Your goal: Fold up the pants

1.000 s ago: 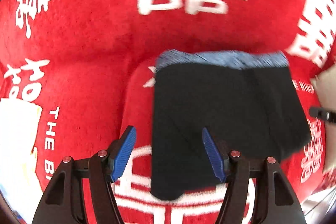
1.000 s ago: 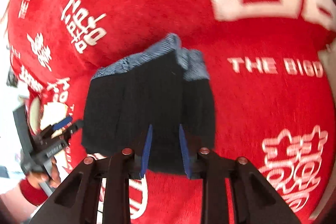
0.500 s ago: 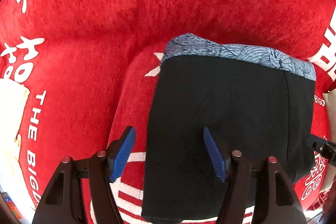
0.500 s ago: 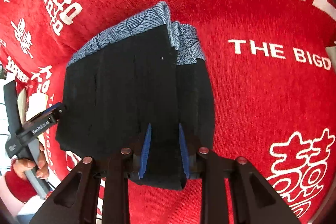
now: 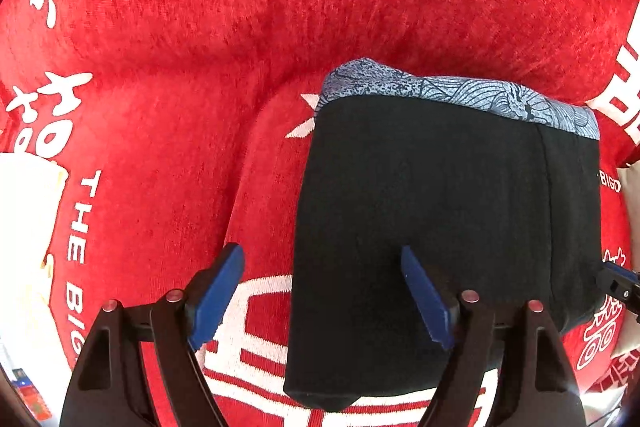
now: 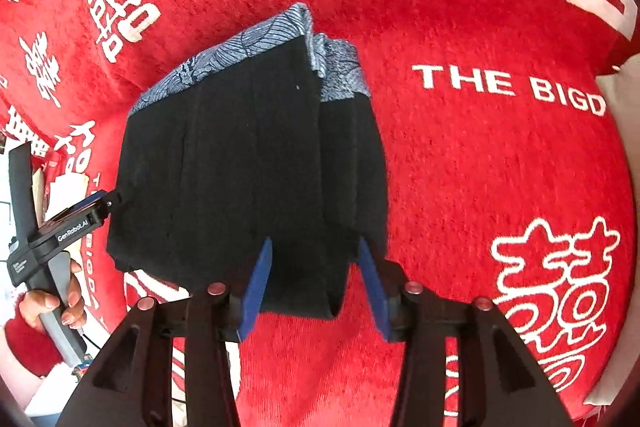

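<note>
The folded black pants (image 5: 448, 219) with a blue patterned waistband (image 5: 460, 93) lie flat on the red cloth. They also show in the right wrist view (image 6: 248, 167). My left gripper (image 5: 320, 291) is open and empty over the pants' near left edge. Its right fingertip (image 5: 420, 291) is over the fabric, its left one over the cloth. My right gripper (image 6: 316, 279) is open, with the pants' near right edge between its pads. The left gripper also shows in the right wrist view (image 6: 100, 205), at the pants' left side.
A red cloth (image 5: 160, 107) with white characters and lettering covers the whole surface (image 6: 480, 167). A ridge of cloth (image 5: 256, 163) rises left of the pants. White objects lie at the left edge (image 5: 24, 211) and at the right edge (image 6: 620, 87).
The right gripper has opened from a narrow gap to a wide one. Both cameras have come closer to the pants, which now lie settled and flat.
</note>
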Demonstrator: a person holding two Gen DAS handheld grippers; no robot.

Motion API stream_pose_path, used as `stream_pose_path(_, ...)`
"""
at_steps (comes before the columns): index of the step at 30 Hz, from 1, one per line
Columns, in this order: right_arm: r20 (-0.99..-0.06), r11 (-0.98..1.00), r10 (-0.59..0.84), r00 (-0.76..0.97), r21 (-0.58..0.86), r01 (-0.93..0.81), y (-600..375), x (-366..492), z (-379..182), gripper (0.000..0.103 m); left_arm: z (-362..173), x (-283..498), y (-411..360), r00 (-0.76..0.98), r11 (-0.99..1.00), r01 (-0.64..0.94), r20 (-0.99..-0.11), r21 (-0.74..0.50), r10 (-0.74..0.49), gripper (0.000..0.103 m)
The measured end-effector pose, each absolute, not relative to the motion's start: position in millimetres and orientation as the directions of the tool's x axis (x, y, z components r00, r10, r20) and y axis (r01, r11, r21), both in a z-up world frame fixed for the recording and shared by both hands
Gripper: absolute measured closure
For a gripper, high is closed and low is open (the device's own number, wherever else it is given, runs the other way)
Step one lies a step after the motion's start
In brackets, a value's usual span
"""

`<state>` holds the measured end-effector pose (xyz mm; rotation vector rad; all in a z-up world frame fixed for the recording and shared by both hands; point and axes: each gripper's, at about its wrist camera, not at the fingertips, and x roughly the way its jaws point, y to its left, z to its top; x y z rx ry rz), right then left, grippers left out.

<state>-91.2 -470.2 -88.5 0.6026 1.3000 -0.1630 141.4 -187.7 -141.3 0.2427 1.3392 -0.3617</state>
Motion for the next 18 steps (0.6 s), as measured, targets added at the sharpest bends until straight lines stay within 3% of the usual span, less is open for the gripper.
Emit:
stream_pose_path(6, -0.933, 0.831, 0.226, 0.280, 0.335, 0.444, -483, -100, -86, 0.045, -137, 140, -190, 0.181, 0.913, 0.406, -0.976, -0.037, -0.120, 0.021)
stream_pose_path(13, -0.921, 0.821, 0.236, 0.311, 0.360, 0.444, -506, -101, -87, 0.024, -134, 146, -192, 0.141, 0.895, 0.440, -0.978, -0.080, -0.157, 0.021)
stream_pose_path(18, -0.870, 0.743, 0.358, 0.340, 0.486, 0.460, -533, -101, -102, 0.022, -136, 165, -182, 0.064, 0.873, 0.434, -0.959, -0.221, -0.275, 0.021)
